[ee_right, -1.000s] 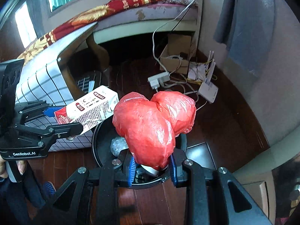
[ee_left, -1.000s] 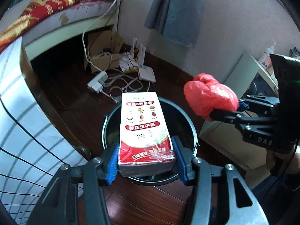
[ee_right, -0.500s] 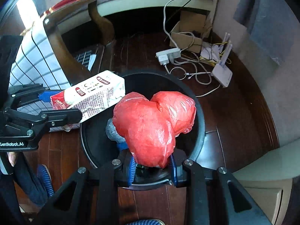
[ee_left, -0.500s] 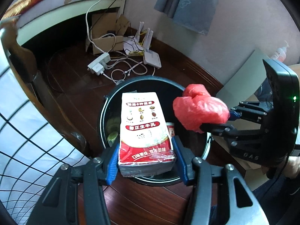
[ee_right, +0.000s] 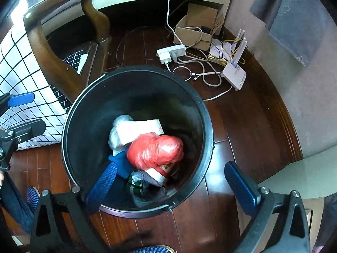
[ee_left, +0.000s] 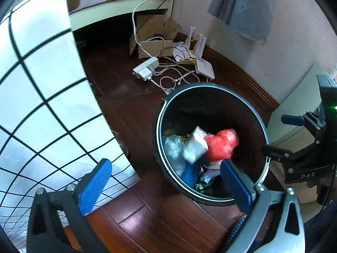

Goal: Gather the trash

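Note:
A black round trash bin (ee_left: 261, 124) (ee_right: 202, 109) stands on the dark wood floor. Inside it lie the red plastic bag (ee_left: 221, 145) (ee_right: 155, 149) and the white milk carton (ee_left: 194, 145) (ee_right: 139, 128), on top of other trash. My left gripper (ee_left: 166, 183) is open and empty, above the bin's near-left rim. My right gripper (ee_right: 170, 185) is open and empty, above the bin's near side. The right gripper also shows at the right edge of the left wrist view (ee_left: 286, 135), and the left gripper at the left edge of the right wrist view (ee_right: 23, 111).
A white cloth with a black grid (ee_left: 42, 105) (ee_right: 21, 80) hangs left of the bin. A power strip (ee_left: 145, 69) (ee_right: 170, 52), cables, a router (ee_right: 233, 73) and a cardboard box (ee_left: 151, 42) lie behind it. A pale cabinet (ee_left: 294, 105) stands at the right.
Both grippers have opened over the bin. The milk carton and the red bag have dropped from them into the bin.

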The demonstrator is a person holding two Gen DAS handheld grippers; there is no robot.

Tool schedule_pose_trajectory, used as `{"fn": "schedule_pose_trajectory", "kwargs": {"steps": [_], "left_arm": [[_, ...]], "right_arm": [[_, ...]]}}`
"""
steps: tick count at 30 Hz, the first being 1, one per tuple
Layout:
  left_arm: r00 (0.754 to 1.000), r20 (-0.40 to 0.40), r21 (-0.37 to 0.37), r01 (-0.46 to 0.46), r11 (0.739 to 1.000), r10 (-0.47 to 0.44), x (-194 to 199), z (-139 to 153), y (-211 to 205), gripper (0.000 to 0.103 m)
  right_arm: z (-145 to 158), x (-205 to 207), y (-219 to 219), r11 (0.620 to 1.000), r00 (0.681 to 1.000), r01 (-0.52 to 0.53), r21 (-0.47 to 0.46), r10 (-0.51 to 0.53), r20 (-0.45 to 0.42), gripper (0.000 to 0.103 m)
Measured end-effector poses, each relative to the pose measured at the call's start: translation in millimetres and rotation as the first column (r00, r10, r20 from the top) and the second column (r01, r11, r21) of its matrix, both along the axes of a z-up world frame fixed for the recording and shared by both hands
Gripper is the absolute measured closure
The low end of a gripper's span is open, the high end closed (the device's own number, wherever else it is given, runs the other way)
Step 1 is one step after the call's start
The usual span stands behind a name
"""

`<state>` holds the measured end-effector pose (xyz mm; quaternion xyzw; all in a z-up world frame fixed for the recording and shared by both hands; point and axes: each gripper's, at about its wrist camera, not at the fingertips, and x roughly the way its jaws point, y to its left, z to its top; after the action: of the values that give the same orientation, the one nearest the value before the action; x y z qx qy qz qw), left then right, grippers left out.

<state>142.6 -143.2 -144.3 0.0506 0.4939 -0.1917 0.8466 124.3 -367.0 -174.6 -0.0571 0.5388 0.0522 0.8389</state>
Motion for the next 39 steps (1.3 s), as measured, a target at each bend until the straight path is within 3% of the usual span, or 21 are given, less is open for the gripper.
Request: {"fn": "schedule_pose_trajectory", "kwargs": {"steps": [20, 31, 39], "left_arm": [[0.993, 0.113, -0.004, -0.04, 0.999, 0.04, -23, 54, 23, 0.0], [0.977, 0.2, -0.023, -0.072, 0.997, 0.075, -56, 105, 44, 0.0], [0.963, 0.263, 0.015, -0.072, 0.997, 0.066, -91, 141, 58, 0.0]], "right_arm": [[56, -14, 39, 0.998, 0.992, -0.052, 0.04, 0.047, 0.12, 0.0], [121, -45, 53, 0.997, 0.974, -0.039, 0.068, 0.022, 0.226, 0.0], [171, -84, 70, 0.995, 0.958, -0.004, 0.104, -0.026, 0.287, 0.0]]}}
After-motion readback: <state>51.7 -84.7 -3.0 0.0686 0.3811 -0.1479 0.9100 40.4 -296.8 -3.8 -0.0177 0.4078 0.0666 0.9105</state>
